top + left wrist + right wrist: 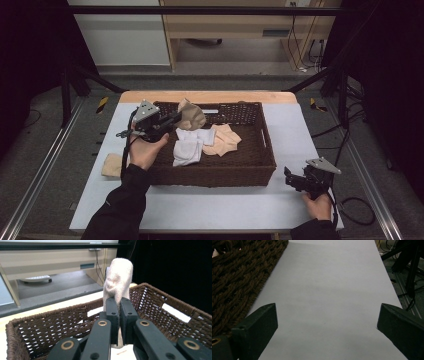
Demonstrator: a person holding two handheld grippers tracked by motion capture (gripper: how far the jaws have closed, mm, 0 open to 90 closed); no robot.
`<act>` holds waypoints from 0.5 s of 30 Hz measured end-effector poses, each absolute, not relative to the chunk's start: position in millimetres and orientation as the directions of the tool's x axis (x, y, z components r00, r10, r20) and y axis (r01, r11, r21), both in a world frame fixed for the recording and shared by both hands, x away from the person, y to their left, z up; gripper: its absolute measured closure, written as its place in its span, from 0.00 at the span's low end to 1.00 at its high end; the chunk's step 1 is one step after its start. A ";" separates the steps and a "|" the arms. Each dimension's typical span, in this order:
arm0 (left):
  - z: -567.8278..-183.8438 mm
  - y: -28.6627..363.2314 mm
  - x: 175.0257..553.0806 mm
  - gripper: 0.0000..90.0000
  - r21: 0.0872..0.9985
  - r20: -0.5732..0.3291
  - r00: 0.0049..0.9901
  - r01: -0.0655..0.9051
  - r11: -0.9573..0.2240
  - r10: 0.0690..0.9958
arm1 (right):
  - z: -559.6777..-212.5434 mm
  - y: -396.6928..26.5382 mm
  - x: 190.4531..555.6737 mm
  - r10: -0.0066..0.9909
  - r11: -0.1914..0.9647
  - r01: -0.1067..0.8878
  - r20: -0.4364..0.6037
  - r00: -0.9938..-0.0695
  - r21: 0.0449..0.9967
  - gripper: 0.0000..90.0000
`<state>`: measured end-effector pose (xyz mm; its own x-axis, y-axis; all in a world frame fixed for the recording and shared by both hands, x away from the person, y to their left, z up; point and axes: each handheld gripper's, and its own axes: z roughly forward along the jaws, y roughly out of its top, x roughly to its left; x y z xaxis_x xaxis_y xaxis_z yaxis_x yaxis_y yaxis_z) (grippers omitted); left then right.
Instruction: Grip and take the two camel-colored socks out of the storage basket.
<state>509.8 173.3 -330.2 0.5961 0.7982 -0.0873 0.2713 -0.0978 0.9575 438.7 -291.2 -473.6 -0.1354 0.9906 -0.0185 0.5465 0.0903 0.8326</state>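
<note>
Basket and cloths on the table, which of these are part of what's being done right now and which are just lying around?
In use: left gripper, beige cloth it pinches, wicker basket.
Lying about: white cloth, peach cloth, tan cloth beside the basket, open right gripper.

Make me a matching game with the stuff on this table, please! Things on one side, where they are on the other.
Things:
1. beige sock
2. white cloth
3. tan cloth
4. right gripper

Places:
A. on the table left of the basket
B. open, above bare table right of the basket
C. pinched in the left gripper
D. lying inside the basket

Pairs: 1-C, 2-D, 3-A, 4-B
</note>
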 end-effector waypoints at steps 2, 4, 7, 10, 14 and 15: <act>-327.4 175.5 507.6 0.96 0.960 -0.090 0.592 0.266 -0.089 0.801 | -473.6 -291.3 438.7 0.991 0.090 0.546 -0.018 -0.135 0.833 0.04; -324.8 178.5 505.5 0.95 0.962 -0.095 0.594 0.261 -0.079 0.799 | -473.6 -291.4 438.7 0.991 0.091 0.546 -0.020 -0.134 0.833 0.04; -320.9 183.0 501.6 0.95 0.966 -0.099 0.594 0.251 -0.066 0.798 | -473.2 -291.1 438.3 0.991 0.085 0.547 -0.014 -0.132 0.833 0.04; -317.1 186.6 497.5 0.95 0.970 -0.102 0.594 0.237 -0.052 0.798 | -473.2 -291.1 438.3 0.991 0.084 0.546 -0.014 -0.132 0.833 0.04; -310.9 192.7 490.9 0.95 0.976 -0.105 0.595 0.217 -0.034 0.797 | -473.1 -290.9 437.8 0.991 0.087 0.546 -0.015 -0.136 0.833 0.04; -309.8 194.2 489.8 0.95 0.976 -0.106 0.595 0.215 -0.030 0.797 | -473.1 -290.9 437.7 0.991 0.088 0.546 -0.015 -0.136 0.833 0.04</act>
